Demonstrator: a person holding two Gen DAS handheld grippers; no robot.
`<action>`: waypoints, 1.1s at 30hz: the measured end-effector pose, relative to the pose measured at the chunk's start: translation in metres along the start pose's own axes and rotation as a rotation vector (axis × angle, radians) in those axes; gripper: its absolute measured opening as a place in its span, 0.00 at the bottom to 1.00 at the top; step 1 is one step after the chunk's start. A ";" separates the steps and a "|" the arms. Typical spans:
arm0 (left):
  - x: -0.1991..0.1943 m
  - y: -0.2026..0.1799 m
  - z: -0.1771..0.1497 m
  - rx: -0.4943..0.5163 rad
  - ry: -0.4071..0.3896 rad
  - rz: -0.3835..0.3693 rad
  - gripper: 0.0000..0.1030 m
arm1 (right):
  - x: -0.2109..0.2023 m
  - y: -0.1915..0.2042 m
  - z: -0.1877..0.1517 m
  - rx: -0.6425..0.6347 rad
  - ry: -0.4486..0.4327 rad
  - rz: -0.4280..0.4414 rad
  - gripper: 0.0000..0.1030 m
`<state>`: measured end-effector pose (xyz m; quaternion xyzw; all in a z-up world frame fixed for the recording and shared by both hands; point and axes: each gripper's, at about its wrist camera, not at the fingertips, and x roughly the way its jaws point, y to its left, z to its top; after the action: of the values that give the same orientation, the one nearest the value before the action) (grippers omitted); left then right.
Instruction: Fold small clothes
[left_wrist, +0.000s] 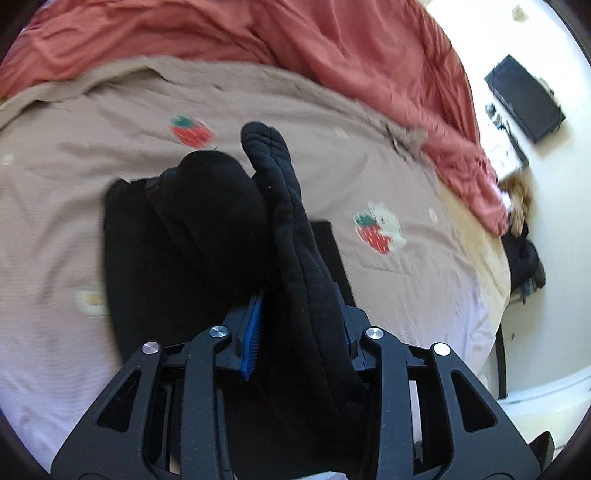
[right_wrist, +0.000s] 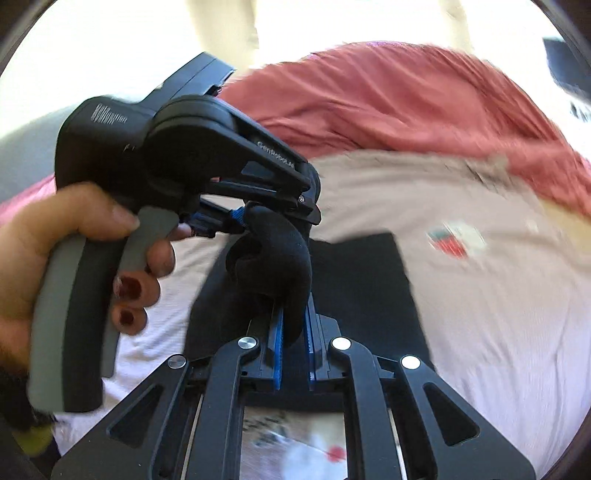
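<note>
A pair of black socks (left_wrist: 284, 206) stands up from between the jaws of my left gripper (left_wrist: 299, 306), whose blue pads press on it. In the right wrist view the same black sock (right_wrist: 280, 258) bends in an arc from my right gripper (right_wrist: 293, 321), shut on one end, up to the left gripper (right_wrist: 240, 218), which a hand (right_wrist: 55, 240) holds by its grey handle. Both grippers hang close together above a flat black cloth (right_wrist: 369, 280) lying on the bed. A rounded black bulk (left_wrist: 207, 206) sits beside the socks; what it is stays unclear.
The bed carries a beige blanket (left_wrist: 388, 177) printed with strawberries and, behind it, a rumpled red duvet (left_wrist: 295, 37). Off the bed's right edge, the pale floor holds a black box (left_wrist: 524, 96) and a dark heap of clothes (left_wrist: 524, 258).
</note>
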<state>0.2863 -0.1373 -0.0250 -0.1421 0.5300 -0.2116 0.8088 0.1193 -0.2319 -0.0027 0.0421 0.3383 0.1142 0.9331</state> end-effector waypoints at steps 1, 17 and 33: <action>0.011 -0.005 -0.001 0.008 0.016 0.013 0.29 | 0.003 -0.009 -0.002 0.036 0.019 -0.010 0.08; -0.059 0.016 -0.045 0.045 -0.134 0.117 0.63 | 0.020 -0.072 -0.053 0.534 0.190 0.087 0.19; -0.158 0.015 -0.131 0.126 -0.305 0.319 0.91 | -0.088 -0.024 -0.013 0.022 -0.040 -0.097 0.90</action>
<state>0.1140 -0.0473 0.0418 -0.0361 0.4033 -0.0899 0.9099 0.0497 -0.2765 0.0388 0.0382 0.3225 0.0641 0.9436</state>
